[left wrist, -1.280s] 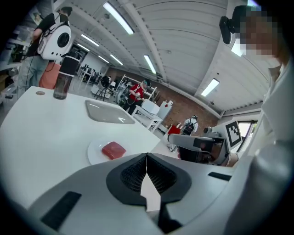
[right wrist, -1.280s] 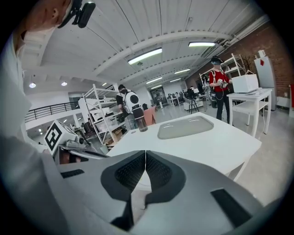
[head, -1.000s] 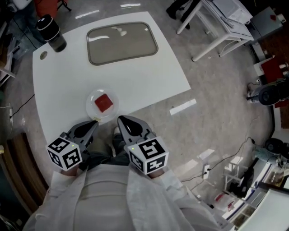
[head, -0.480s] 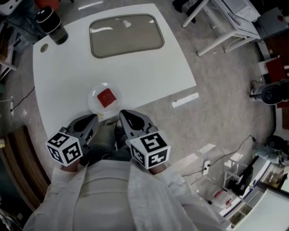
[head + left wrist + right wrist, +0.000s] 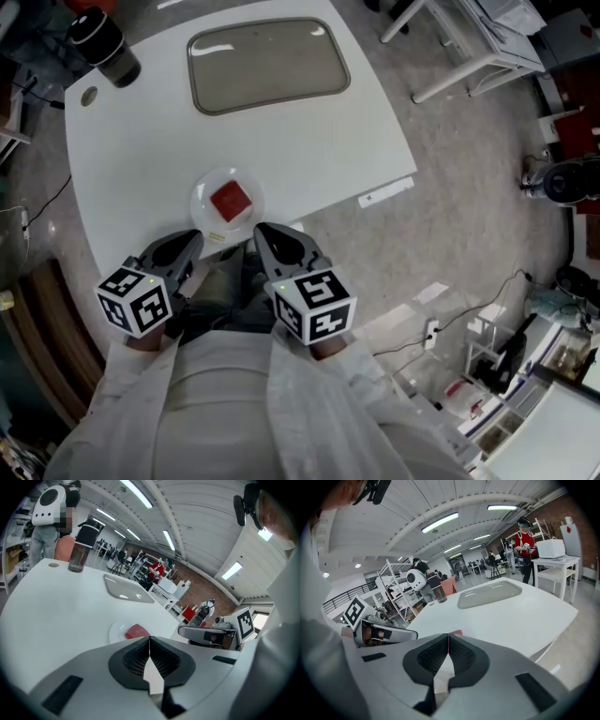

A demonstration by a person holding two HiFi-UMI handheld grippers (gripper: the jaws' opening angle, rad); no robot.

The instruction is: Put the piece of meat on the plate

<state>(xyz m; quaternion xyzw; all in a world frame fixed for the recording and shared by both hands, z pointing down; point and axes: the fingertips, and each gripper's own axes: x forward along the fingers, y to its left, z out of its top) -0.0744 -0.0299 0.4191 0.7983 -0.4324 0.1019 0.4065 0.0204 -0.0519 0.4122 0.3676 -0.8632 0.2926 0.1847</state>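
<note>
Meat [image 5: 231, 200], a red square piece, is seen laid in the middle of the round plate [image 5: 199, 210], which is set near the close edge of the white counter [image 5: 141, 141]. Just short of the plate, the left gripper [image 5: 192, 237] and right gripper [image 5: 262, 229] are held side by side, each with fingers pressed together and nothing gripped. Well beyond the plate a recessed basin [image 5: 267, 64] is set, and a dark bottle [image 5: 103, 45] beyond it to the left.
</note>
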